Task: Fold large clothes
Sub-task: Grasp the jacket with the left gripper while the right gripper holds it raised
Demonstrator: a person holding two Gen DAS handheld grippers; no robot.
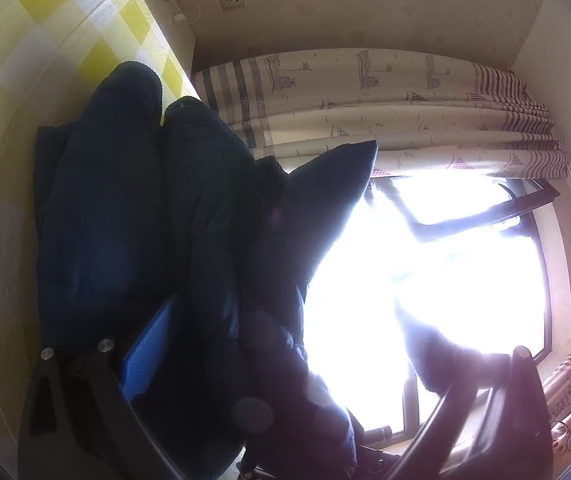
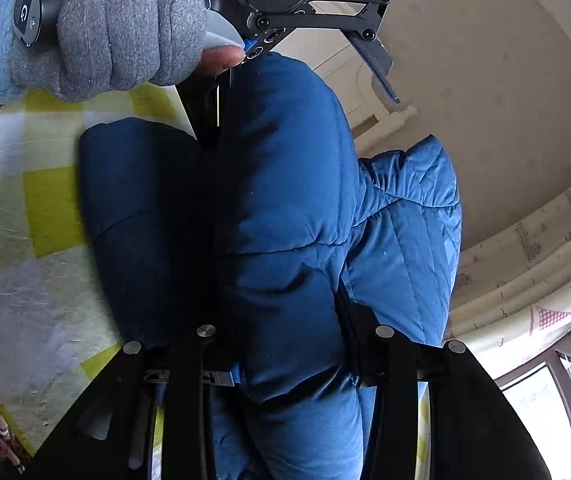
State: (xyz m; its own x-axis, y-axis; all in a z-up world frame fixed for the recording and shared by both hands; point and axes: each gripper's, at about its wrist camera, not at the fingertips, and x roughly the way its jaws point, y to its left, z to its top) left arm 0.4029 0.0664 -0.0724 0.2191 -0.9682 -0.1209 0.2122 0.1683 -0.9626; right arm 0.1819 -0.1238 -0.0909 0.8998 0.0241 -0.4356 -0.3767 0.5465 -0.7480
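Blue quilted puffer jacket (image 2: pixel 293 216), bunched and held up in the air beside a bed with a yellow-and-white checked sheet (image 2: pixel 49 204); part of the garment lies against the sheet near its edge, the rest hangs free toward the window side. Right gripper (image 2: pixel 285 360): jaws partly apart, with a thick padded roll of the jacket running between them and filling the gap, so it appears clamped on the fabric. Left gripper (image 1: pixel 285 380): its blue pad (image 1: pixel 149 348) lies against dark jacket folds, the other finger stands off against the glare; whether it is pinching cloth cannot be told from this backlit view. The jacket's long axis runs straight away from both grippers, along their fingers, so the coming fold probably turns on laying that length down onto the sheet. The right wrist view alone shows the gloved hand (image 2: pixel 125 32) on the other gripper's handle; the left wrist view alone shows the curtain (image 1: pixel 365 100), the bright window (image 1: pixel 445 280) and two rounded sleeve-like ends.
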